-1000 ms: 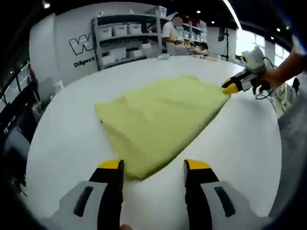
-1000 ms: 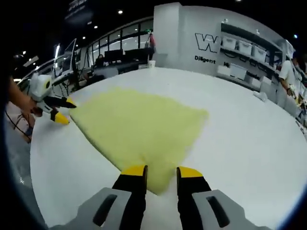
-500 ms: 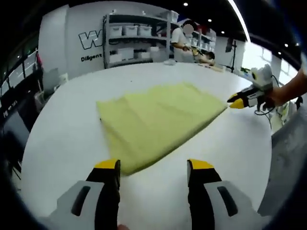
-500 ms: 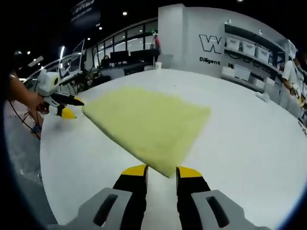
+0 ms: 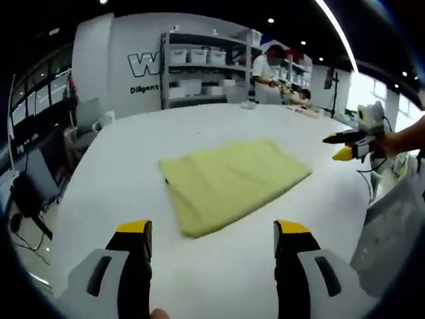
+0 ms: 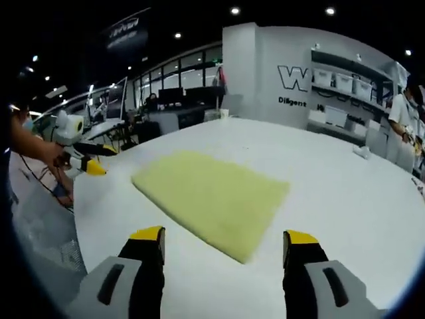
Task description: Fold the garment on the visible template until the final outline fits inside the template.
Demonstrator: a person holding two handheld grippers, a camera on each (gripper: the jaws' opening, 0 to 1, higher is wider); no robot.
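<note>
Garment [image 5: 232,184] — yellow, folded flat — is seen mid-counter [image 5: 119,173], at twelve o'clock of both wide-open, empty tongs [image 5: 212,232] [image 6: 226,242]. Soft, light cloth is judged limp — best pinched at corners.

Showing grey-shelled left gripper [image 5: 212,232] and right gripper [image 6: 226,239]: black jaws wearing yellow tips, dark oval slots.
</note>
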